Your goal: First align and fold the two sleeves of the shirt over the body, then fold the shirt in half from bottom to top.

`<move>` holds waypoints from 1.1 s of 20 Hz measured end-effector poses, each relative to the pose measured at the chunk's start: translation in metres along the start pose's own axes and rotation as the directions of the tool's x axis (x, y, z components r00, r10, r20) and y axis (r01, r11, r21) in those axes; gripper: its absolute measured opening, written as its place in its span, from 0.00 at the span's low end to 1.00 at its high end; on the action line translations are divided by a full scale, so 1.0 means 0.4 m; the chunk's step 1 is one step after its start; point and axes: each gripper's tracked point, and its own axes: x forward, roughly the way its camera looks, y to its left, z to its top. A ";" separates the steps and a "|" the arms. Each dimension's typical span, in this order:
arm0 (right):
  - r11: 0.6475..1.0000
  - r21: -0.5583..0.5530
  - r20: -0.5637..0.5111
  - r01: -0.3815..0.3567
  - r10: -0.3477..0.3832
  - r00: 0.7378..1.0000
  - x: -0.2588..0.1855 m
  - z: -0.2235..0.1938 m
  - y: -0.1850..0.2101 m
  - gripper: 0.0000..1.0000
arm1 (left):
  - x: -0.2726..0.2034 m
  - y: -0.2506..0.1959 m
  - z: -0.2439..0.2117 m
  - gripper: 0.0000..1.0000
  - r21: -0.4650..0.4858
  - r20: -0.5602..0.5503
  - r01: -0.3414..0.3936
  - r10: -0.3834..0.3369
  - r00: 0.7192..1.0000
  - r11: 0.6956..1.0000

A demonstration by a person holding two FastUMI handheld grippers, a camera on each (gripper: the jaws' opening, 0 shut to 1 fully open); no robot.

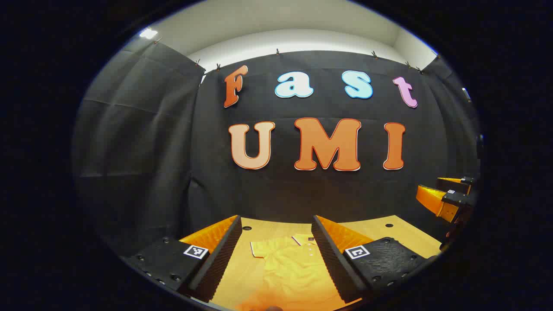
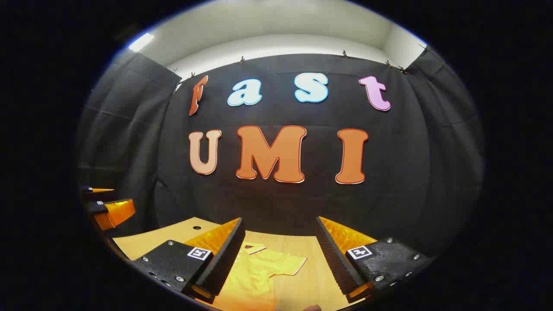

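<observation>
The wooden table (image 1: 402, 235) carries everything and serves as the landmark here: its pale top runs back to the foot of the black cloth wall (image 1: 142, 142), and small dark holes (image 1: 389, 225) sit in its surface near that far edge.

On the table lies the yellow shirt (image 1: 293, 272), spread flat with its collar (image 1: 302, 239) toward the far edge of the table and a row of small buttons just below it. In the left gripper view one short sleeve (image 1: 259, 249) lies out flat on the wood to the side of the body. In the right gripper view the shirt (image 2: 255, 276) shows its other sleeve (image 2: 287, 263) also lying out on the table, not folded over the body.

The left gripper (image 1: 276, 255) hangs above the near part of the table, its two fingers spread wide apart with the shirt's upper half showing between them; nothing is held. The right gripper (image 2: 278, 255) also hangs over the near part of the table, fingers just as wide apart and holding nothing, with the sleeve and bare wood between them.

Off the table's side edge, the left gripper view catches the right gripper farther away, and the right gripper view catches the left one in the same way
</observation>
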 end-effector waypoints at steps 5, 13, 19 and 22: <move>0.995 -0.043 -0.045 0.094 -0.096 0.994 -0.046 -0.004 0.061 1.00 | 0.052 0.106 -0.010 0.99 -0.004 -0.026 0.065 -0.065 0.998 0.998; 0.990 -0.052 -0.088 0.130 -0.135 0.987 -0.011 -0.060 0.004 0.99 | 0.118 0.057 -0.023 0.98 0.016 -0.029 0.100 -0.099 0.995 0.995; 0.990 -0.090 -0.129 0.110 -0.121 0.984 0.097 -0.130 -0.058 0.99 | 0.196 -0.060 -0.042 0.98 0.017 -0.047 0.110 -0.109 0.993 0.994; 0.992 -0.068 -0.204 0.109 -0.120 0.972 0.143 -0.204 -0.100 0.99 | 0.225 -0.087 -0.050 0.98 0.015 -0.064 0.098 -0.097 0.993 0.995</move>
